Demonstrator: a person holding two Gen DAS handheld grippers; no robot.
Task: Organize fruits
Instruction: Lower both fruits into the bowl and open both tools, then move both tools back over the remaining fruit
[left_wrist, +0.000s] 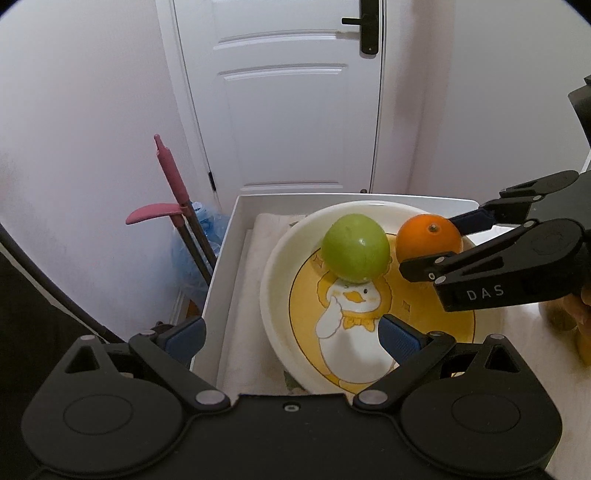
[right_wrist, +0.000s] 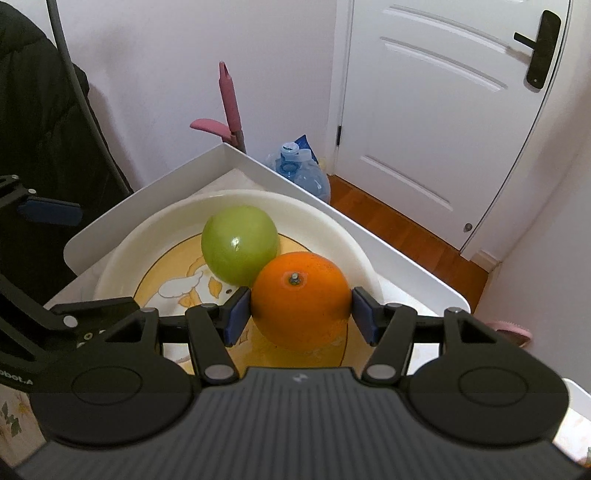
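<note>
Orange (right_wrist: 300, 300) sat in duck-print bowl (right_wrist: 155, 225), between 2 pads of right claw (right_wrist: 300, 314), stem end facing up; round, no clear long axis. Left pad at its skin, right pad just clear, so claw parted, no clamp. Green apple (right_wrist: 239, 244) just beyond claw's left pad, touching orange. Left claw (left_wrist: 291, 338) spread wide, empty, short of apple, over bowl's near rim.

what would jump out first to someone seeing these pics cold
The bright orange sits in the duck-print bowl, flanked by the blue pads of the right tool, a sliver of gap at the right pad. Touching its far left side is a green apple. The left tool hangs open over the bowl's near rim.
</note>
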